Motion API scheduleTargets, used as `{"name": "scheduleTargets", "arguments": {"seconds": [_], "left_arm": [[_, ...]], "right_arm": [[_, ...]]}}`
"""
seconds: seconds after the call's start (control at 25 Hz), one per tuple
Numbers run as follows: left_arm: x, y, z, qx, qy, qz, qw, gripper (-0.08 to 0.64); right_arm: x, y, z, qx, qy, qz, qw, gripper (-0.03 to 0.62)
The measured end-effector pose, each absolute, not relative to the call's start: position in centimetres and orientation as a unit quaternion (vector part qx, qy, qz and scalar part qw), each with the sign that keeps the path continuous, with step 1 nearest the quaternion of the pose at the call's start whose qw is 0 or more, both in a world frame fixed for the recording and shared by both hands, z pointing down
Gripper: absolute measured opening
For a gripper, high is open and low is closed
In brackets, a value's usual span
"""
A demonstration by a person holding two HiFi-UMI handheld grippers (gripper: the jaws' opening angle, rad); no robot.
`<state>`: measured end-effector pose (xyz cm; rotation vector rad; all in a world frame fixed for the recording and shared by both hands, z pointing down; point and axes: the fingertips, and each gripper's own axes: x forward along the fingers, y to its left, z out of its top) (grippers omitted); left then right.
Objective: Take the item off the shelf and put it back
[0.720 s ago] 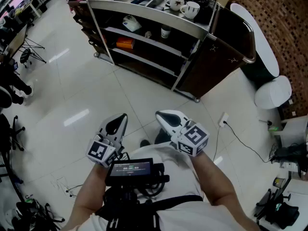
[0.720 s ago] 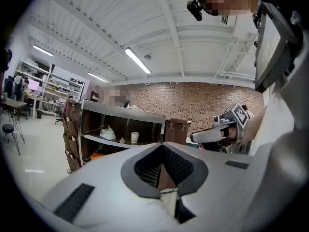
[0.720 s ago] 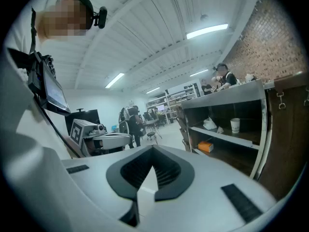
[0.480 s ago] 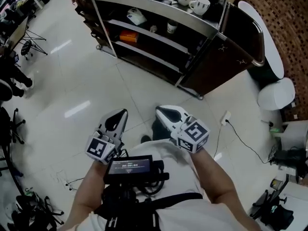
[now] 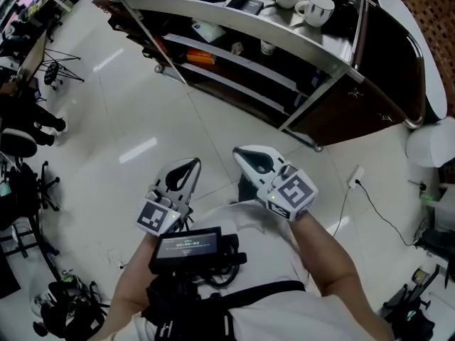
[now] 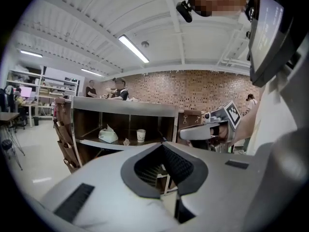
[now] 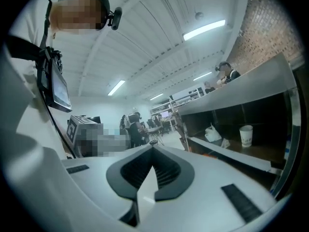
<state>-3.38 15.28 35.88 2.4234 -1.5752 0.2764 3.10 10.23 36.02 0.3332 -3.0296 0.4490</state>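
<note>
A dark shelf cart with a metal frame stands ahead of me. On its middle shelf I see a white paper cup, a crumpled white item and, lower down, an orange box. My left gripper and right gripper hang side by side over the floor, short of the cart, both shut with nothing between the jaws. The paper cup and white item show beyond the closed jaws in the left gripper view. From the right gripper view the cup is at the right.
Two white mugs and other clutter sit on the cart's top. A white round stool and a floor cable lie to the right. Office chairs and stands line the left. People stand behind the cart.
The cart has come nearer and fills more of the head view. Both grippers have shifted slightly right with the body and stay shut and empty.
</note>
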Motion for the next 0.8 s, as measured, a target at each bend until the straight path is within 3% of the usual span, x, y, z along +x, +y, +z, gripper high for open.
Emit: {"name": "scheduleTargets", "arguments": {"seconds": [0.44, 0.8], "left_arm": [[-3.9, 4.9, 36.8, 0.84, -0.506, 0.123, 0.154, 0.008], [-5.0, -1.3, 39.1, 0.842, -0.497, 0.134, 0.164, 0.008]], "right_arm": [[3.2, 1.7, 37.6, 0.12, -0.979, 0.163, 0.01, 0.006], [3.0, -0.8, 38.7, 0.115, -0.972, 0.2, 0.055, 0.006]]}}
